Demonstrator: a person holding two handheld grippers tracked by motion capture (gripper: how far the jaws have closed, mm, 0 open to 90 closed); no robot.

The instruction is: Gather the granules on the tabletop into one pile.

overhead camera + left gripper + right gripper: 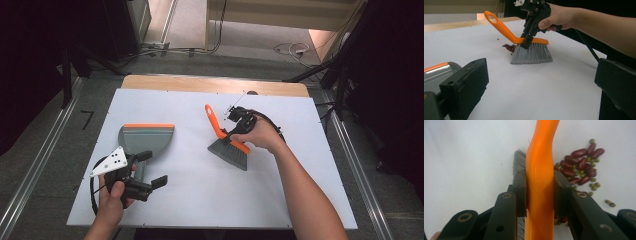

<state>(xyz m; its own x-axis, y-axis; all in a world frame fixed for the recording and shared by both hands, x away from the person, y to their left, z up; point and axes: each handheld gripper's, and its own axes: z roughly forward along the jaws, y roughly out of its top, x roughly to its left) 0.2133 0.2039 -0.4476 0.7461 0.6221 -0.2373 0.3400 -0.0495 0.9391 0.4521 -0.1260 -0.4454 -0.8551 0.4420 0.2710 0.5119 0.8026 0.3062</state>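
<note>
Your right gripper (540,192) is clenched on the orange back of the hand brush (227,145), jaws pressing it from either side just above the bristles, and that low grip is what lets you steer the brush head rather than wag the handle. The brush stands with its grey bristles (532,53) down on the white table (200,195), a little right of the middle and nearer the far edge than the near one, its looped handle slanting up toward the far edge. The pile of red and green beans (581,167) lies tight against the bristles on one side; from the left gripper view the beans (509,47) sit on the face turned toward the dustpan (146,138), so the brush looks set to push them that way. The dustpan rests flat toward the table's left edge, its orange lip on the far side, well apart from the beans. Your left gripper (145,170) is released, jaws spread with nothing between them, just beside the dustpan's near end at the near left corner, probably waiting to steady or tilt the pan once the beans arrive. A few stray beans lie away from the main heap, so expect a second pass for those.
</note>
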